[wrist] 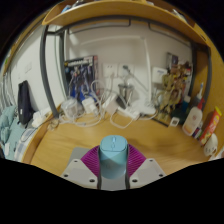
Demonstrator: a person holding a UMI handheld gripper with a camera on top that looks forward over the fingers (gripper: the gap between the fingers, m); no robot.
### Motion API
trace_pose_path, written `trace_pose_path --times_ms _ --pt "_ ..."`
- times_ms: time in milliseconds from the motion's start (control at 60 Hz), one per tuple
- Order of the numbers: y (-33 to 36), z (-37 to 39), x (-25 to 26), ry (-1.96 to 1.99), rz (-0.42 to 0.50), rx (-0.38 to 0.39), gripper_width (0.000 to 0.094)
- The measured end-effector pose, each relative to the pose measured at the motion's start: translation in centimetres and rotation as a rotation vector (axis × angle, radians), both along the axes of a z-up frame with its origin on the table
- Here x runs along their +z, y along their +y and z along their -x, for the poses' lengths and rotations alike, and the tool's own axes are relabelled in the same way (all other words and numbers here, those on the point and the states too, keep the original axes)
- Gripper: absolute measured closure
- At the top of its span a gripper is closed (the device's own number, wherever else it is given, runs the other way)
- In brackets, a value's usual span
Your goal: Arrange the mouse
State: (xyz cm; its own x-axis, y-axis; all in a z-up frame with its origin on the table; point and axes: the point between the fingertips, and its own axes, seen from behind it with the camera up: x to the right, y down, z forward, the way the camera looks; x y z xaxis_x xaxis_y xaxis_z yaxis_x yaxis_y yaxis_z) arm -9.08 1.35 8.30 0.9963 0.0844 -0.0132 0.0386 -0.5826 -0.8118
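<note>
Nearest item: the gripper, its two grey fingers closed in on a light-blue mouse, with the pink pads bearing on its left and right flanks and no gap visible on either side. The mouse stands end-up between the fingers; only its rounded upper end and front face show. Its lower part is cut off below, and its underside and any contact with the table cannot be made out. From 11 to 1 o'clock just ahead of the fingertips, the wooden table shows a bare stretch of top, the widest open room in view. Its curved near edge falls away at 9 o'clock, where a teal cloth is only partly seen. Toward the far rim the surface crowds up: white cables and small pale items at 11 o'clock, too tangled to identify singly, and at 2 to 3 o'clock a white bottle beside an orange bottle. Beyond the table, a dark garment hangs at 10 o'clock, and a white wall panel stands at 12 o'clock under a wooden shelf.
</note>
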Motion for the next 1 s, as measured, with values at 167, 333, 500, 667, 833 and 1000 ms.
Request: trace_pose_path --times_ms 167,333,500,667,833,1000 --pt "-2.6 2.6 -6.5 0.002 0.112 0.025 0.0619" --pt "-4.3 2.6 -9.7 0.013 0.152 0.013 0.0618" --pt "-4.2 2.7 -9.7 0.014 0.141 0.001 0.0485" --pt "-4.4 2.3 -8.5 0.036 0.148 -0.028 0.0185" --pt "-4.9 1.4 -1.6 0.03 0.087 -0.031 0.0116" --pt "-6.8 0.6 7.1 0.071 0.028 -0.057 0.0113"
